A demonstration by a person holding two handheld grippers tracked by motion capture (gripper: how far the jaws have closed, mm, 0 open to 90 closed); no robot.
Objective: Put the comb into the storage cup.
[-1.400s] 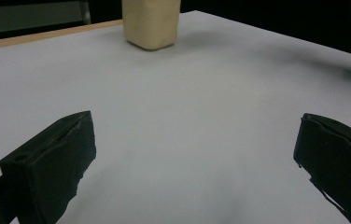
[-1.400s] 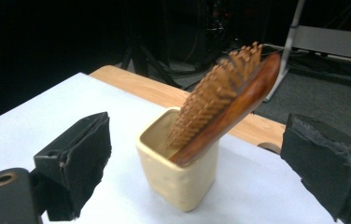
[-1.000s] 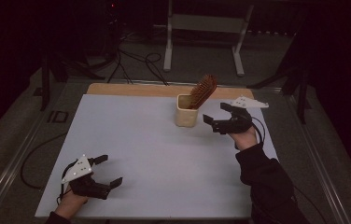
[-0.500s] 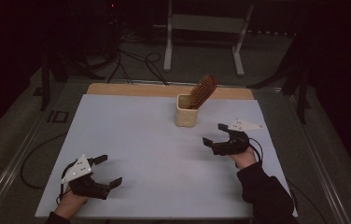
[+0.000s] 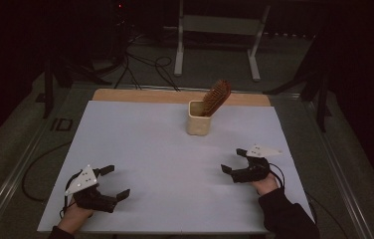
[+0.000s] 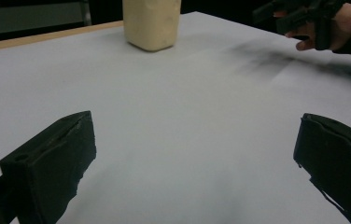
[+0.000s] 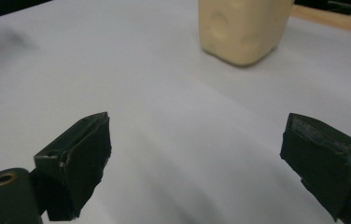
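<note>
A cream cup (image 5: 198, 118) stands at the back middle of the white table (image 5: 165, 149), with a brown hairbrush (image 5: 216, 97) leaning out of it, bristles up. My right gripper (image 5: 233, 160) rests open at the front right, well short of the cup, its jaws empty. My left gripper (image 5: 117, 181) lies open near the front left corner, nothing between its jaws. In the left gripper view the cup (image 6: 151, 23) is far ahead, with the other hand (image 6: 325, 25) at the upper right. The right gripper view has the cup (image 7: 243, 28) ahead, slightly right.
A wooden strip (image 5: 175, 96) runs along the table's far edge. Beyond it stand a metal stand (image 5: 217, 35) and cables (image 5: 145, 64) on the dark floor. A cable (image 5: 36, 169) loops off the table's left side.
My right gripper has drawn back from beside the cup toward the front right of the table and come down to rest. The left gripper has stayed put.
</note>
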